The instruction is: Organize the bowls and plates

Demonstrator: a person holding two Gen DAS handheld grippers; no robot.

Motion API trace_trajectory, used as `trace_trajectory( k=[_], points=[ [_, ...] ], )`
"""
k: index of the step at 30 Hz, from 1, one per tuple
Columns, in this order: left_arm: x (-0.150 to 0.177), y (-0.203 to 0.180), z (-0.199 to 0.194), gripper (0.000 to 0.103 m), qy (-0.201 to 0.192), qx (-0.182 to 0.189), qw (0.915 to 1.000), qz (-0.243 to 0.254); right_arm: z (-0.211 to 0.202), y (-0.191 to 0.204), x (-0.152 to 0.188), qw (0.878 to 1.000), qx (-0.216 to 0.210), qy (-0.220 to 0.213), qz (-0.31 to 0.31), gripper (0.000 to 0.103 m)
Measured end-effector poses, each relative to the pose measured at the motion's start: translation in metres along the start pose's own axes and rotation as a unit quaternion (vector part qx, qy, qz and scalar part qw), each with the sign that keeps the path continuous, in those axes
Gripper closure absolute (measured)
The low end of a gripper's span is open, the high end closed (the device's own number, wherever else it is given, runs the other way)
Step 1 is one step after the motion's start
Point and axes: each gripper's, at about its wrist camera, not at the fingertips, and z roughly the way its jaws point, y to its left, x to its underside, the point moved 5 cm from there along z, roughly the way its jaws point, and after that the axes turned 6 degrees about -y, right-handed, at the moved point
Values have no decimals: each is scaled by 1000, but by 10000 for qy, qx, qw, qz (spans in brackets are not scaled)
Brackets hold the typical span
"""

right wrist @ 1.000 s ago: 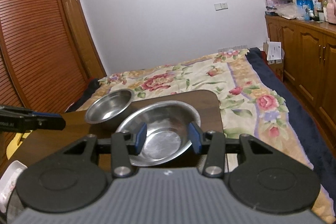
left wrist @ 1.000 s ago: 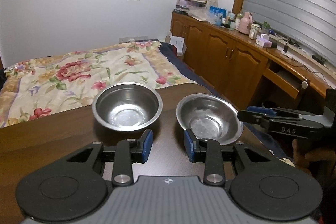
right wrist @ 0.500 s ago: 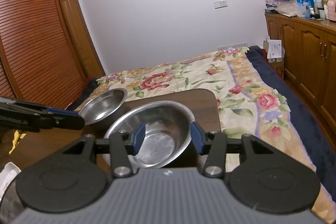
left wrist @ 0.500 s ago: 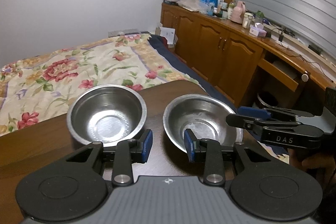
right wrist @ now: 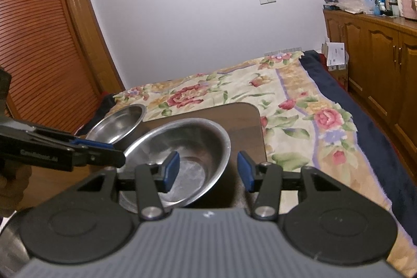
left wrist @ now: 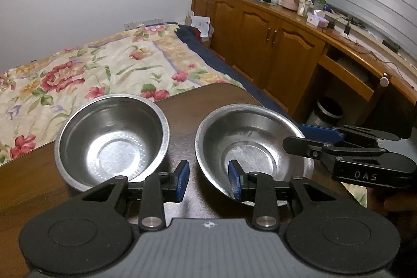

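Nearest the left wrist camera, the left gripper (left wrist: 208, 180) is open, its blue pads apart over bare table (left wrist: 31, 184) in the gap between two steel bowls; its right pad overlaps the near rim of the shallow bowl (left wrist: 250, 145), though contact cannot be judged. The deep bowl (left wrist: 112, 140) sits to the left, its near wall hidden behind the gripper's left finger. The bowls stand side by side, apart.

In the right wrist view, the right gripper (right wrist: 207, 171) is open, empty, and straddles the shallow bowl's (right wrist: 182, 147) right rim; its near edge is hidden by the gripper body. A steel edge at the bottom left corner is cut off. Beyond lies a floral bed (right wrist: 234, 95).
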Motion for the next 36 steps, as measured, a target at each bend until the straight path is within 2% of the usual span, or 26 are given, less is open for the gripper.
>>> trace_trajectory(
  k=[14, 18, 19, 21, 22, 26, 36],
  points=[
    [1, 3, 17, 68, 230, -4, 9997, -37, 8, -1, 7, 9996, -125, 211, 158, 53],
    [0, 4, 22, 71, 301, -10, 9995, -66, 11, 0, 9, 9992, -200, 303, 193, 53],
    [0, 5, 23, 74, 321, -1, 9995, -76, 11, 0, 10, 9991, -205, 318, 191, 54],
    [1, 6, 25, 79, 356, 33, 9993, -107, 11, 1, 10, 9990, -220, 332, 196, 63],
    [2, 6, 25, 81, 367, 54, 9992, -124, 11, 1, 10, 9989, -240, 341, 205, 71],
    [3, 4, 22, 83, 336, 93, 9993, -97, 11, -1, 10, 9989, -189, 342, 251, 82],
    [-6, -6, -7, 82, -11, 149, 9999, 29, -5, 5, -5, 9996, -151, 97, 210, 82]
  ],
)
